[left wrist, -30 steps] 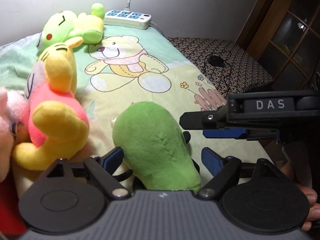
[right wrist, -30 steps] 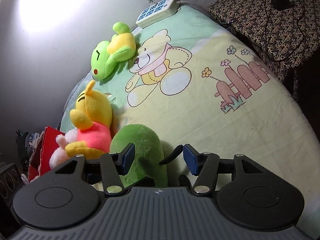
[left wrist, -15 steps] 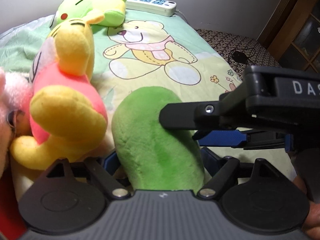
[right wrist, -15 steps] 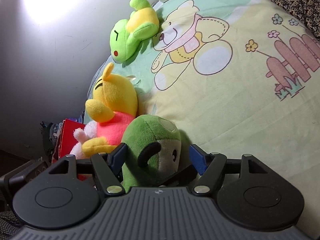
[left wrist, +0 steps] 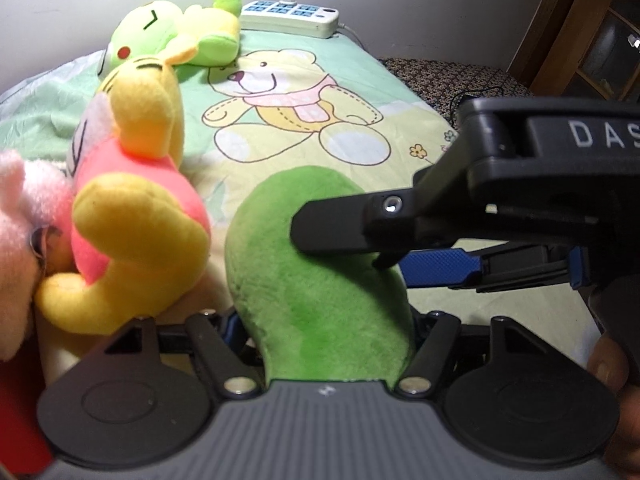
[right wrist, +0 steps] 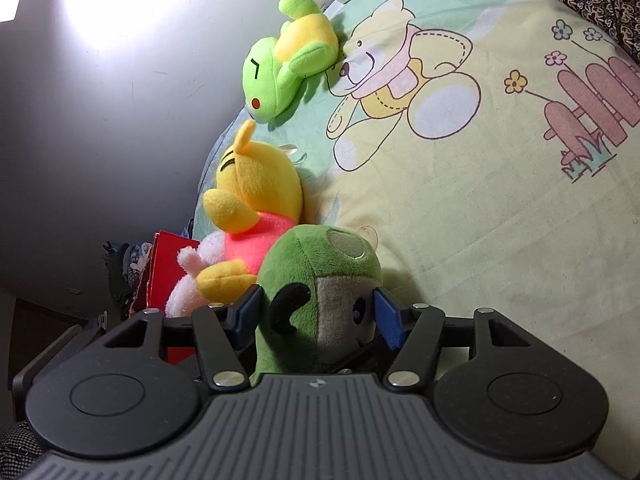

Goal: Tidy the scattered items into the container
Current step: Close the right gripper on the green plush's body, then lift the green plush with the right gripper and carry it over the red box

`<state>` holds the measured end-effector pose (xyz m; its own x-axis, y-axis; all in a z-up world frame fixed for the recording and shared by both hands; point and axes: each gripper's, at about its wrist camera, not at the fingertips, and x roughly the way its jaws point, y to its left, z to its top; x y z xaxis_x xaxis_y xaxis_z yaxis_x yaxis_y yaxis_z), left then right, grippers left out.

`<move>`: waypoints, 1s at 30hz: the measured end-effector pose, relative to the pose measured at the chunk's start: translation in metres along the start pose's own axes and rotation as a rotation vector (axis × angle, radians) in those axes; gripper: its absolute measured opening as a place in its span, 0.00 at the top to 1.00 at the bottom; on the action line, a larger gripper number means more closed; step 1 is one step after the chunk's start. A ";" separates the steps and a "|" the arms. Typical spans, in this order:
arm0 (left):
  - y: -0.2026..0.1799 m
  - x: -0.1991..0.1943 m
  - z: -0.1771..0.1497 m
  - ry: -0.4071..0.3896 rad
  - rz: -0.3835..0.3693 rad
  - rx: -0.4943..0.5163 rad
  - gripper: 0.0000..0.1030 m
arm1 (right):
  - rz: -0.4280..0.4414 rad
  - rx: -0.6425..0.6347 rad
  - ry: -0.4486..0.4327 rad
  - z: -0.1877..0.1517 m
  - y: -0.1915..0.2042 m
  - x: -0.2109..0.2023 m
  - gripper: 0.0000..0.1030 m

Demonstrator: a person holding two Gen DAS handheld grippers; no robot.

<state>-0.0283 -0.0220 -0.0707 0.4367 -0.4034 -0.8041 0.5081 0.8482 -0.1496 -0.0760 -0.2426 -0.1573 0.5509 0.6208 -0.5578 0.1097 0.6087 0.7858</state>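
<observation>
A green plush toy with a grey face lies on the bear-print bedsheet. It fills the gap of my left gripper, whose closing jaws pinch its body low down. My right gripper reaches in from the right, one black finger across the toy. In the right wrist view the toy's head sits between the blue pads of the right gripper; those jaws are closing too and touch both sides. A red box stands at the bed's left edge.
A yellow bear plush in a pink shirt and a pink plush lean close on the left. A green frog plush and a white power strip lie by the wall. A patterned cushion is at the far right.
The right gripper has come in from the right over the green toy and tipped down, so the toy's head now sits between its pads. The left jaws have narrowed onto the toy's body.
</observation>
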 end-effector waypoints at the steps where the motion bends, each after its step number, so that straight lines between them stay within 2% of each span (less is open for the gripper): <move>1: -0.002 -0.006 0.000 -0.013 0.000 0.009 0.34 | 0.006 0.001 -0.006 -0.001 0.002 -0.004 0.39; 7: -0.007 -0.037 0.001 -0.089 0.007 0.039 0.34 | 0.047 -0.026 -0.061 -0.010 0.021 -0.026 0.39; 15: 0.004 -0.091 0.000 -0.202 0.059 0.032 0.34 | 0.119 -0.143 -0.108 -0.019 0.069 -0.035 0.38; 23: 0.039 -0.137 0.002 -0.280 0.139 -0.029 0.34 | 0.193 -0.262 -0.089 -0.023 0.125 -0.019 0.38; 30: 0.090 -0.173 -0.003 -0.326 0.205 -0.087 0.34 | 0.239 -0.340 -0.054 -0.029 0.177 0.015 0.38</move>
<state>-0.0600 0.1253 0.0530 0.7426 -0.2990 -0.5992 0.3274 0.9427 -0.0647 -0.0720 -0.1111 -0.0339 0.5712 0.7431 -0.3485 -0.3007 0.5845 0.7536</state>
